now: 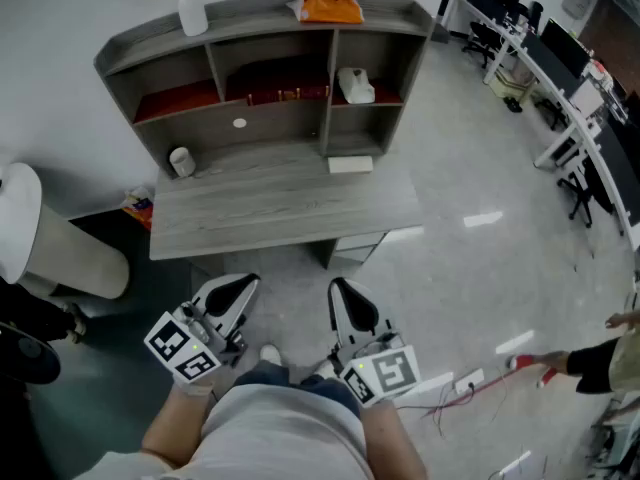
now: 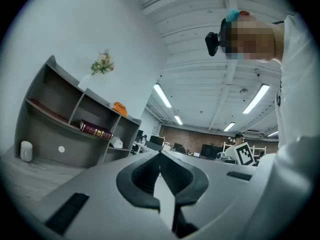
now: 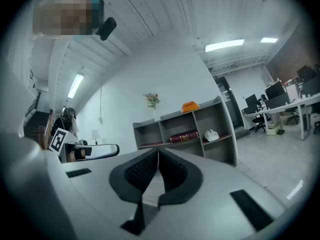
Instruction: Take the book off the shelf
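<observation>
- Book (image 1: pixel 288 94) is lying flat in the shelf's (image 1: pixel 250 23) middle compartment. It's dark red w/ gilt marks on the spine, and nothing is touching it.
- In the left gripper view the book (image 2: pixel 96 129) is showing in that same middle bay. In the right gripper view it (image 3: pixel 184 136) is sitting there too, spine facing me.
- I'm holding my left gripper (image 1: pixel 238 286) level, well short of the shelf and out in front of it. Its jaws are meeting at the tips w/ nothing between them (image 2: pixel 160 155).
- I'm holding my right gripper (image 1: pixel 341 288) level too, just as far back from the shelf. Its jaws are pressed together and empty (image 3: pixel 157 151).
- A white vase w/ a green sprig (image 1: pixel 192 13) is standing on the shelf top, left end.
- An orange bundle (image 1: pixel 331 6) is lying on the shelf top, towards the right end.
- A white lumpy item (image 1: pixel 355 86) is sitting in the shelf's right compartment; can't tell what it is.
- A small white cylinder (image 1: pixel 181 161) is standing on the desk (image 1: pixel 280 213) just below the shelf's left compartment.
- A flat white piece (image 1: pixel 350 164) is lying just below the shelf's right compartment.
- Both gripper views are pointing at the shelf front, so I'm facing it.
</observation>
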`<state>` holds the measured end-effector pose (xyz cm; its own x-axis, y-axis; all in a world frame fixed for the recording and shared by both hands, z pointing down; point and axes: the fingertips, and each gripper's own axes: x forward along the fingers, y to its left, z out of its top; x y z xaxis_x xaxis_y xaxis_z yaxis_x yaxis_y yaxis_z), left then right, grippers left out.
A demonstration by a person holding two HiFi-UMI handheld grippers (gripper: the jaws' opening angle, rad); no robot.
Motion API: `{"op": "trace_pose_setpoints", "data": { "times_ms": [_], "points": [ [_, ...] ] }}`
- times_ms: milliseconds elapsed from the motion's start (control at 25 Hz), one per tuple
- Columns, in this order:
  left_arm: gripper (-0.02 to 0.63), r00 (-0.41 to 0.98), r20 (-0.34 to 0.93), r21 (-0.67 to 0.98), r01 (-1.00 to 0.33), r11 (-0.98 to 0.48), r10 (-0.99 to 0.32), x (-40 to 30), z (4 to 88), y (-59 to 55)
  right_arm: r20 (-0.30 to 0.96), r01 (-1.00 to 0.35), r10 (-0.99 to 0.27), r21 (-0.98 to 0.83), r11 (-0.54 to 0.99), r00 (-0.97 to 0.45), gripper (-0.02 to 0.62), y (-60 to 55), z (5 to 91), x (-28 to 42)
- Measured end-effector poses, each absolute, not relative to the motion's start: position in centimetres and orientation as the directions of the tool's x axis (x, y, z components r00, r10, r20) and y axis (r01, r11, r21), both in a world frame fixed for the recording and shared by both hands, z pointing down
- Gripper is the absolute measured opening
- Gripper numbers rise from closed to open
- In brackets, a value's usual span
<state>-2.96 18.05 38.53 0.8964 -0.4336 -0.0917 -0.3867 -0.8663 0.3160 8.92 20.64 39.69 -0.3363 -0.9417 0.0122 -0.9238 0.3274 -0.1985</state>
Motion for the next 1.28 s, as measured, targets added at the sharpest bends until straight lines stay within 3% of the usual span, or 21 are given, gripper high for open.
{"op": "trace_pose_setpoints", "data": {
  "times_ms": [520,760,1280],
  "points": [
    [0.017,0.927,-0.071,0.351,-0.323,-0.879,-0.369,-8.0,40.0,13.9,0.038,-0.934,-0.946,-0.177,0.31,-0.321,0.02,16.2,40.2,3.0],
    [0.017,0.944,-0.038,0.285,-0.304,-0.909,-0.327,-10.2,40.7,11.8,0.032,-0.94,-0.954,-0.183,0.288,-0.298,0.021,13.6,40.6,0.3],
    [0.017,0.901,-0.005,0.326,-0.408,-0.853,-0.433,-12.2,42.9,6.4,0.037,-0.903,-0.93,-0.255,0.346,-0.367,0.021,7.8,43.0,-0.9]
  ]
}}
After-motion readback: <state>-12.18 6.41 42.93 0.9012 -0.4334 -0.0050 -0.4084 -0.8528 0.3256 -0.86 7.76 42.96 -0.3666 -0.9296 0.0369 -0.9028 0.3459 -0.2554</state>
